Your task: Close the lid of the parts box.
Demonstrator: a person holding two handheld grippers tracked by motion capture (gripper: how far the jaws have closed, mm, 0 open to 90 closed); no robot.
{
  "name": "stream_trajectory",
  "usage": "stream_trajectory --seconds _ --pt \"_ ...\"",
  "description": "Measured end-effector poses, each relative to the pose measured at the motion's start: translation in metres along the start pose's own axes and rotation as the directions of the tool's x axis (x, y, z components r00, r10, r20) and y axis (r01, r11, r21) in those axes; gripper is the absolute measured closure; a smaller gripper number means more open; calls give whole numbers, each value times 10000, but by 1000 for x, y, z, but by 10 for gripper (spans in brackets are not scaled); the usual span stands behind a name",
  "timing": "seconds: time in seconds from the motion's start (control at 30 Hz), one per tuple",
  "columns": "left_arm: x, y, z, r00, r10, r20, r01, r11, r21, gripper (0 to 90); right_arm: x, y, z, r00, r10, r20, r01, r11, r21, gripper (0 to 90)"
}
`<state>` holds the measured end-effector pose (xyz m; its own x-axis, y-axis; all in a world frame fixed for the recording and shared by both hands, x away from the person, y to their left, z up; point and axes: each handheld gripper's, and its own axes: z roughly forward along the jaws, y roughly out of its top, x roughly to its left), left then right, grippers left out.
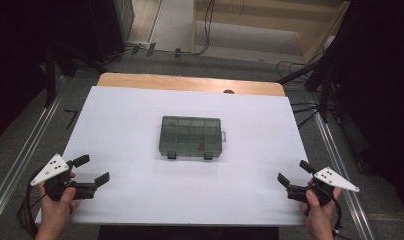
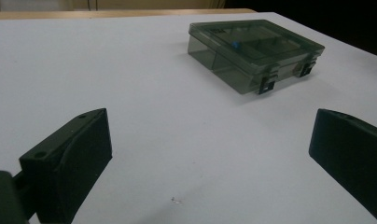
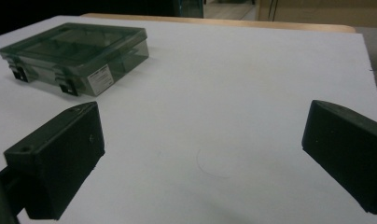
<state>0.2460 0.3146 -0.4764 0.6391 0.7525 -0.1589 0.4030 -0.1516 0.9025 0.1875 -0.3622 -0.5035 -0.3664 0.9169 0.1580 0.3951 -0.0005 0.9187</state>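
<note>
Organizer box (image 1: 191, 136), translucent grey plastic, shut, at desk (image 1: 140, 200) centre: we judge it light, rigid, slick; grip its short ends. Left tool (image 1: 91, 169) and right tool (image 1: 293, 172) gape wide, empty.

The right gripper (image 3: 200, 163) holds its two black fingers (image 3: 60, 158) wide apart above the white counter (image 3: 233, 84), nothing between them. A closed, smoky-clear compartment box (image 3: 79, 51) lies flat at upper left, well apart, two dark latches facing the camera.
</note>
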Motion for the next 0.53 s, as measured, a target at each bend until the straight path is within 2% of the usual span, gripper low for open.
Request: stream_trajectory --seconds 0.27,0.37,0.53 --pt "9 -3 -4 9995 -300 -141 299 9995 -87 0 -5 -3 0 9999 90 119 -89 9999 -48 0" --pt "9 -3 -2 9996 -223 -190 224 9997 38 0 -6 -5 2 9999 81 113 -82 10000 24 0" --pt "9 -4 0 9993 -330 -179 330 9995 10 0 -8 -6 2 9990 413 154 -412 9991 -45 0"
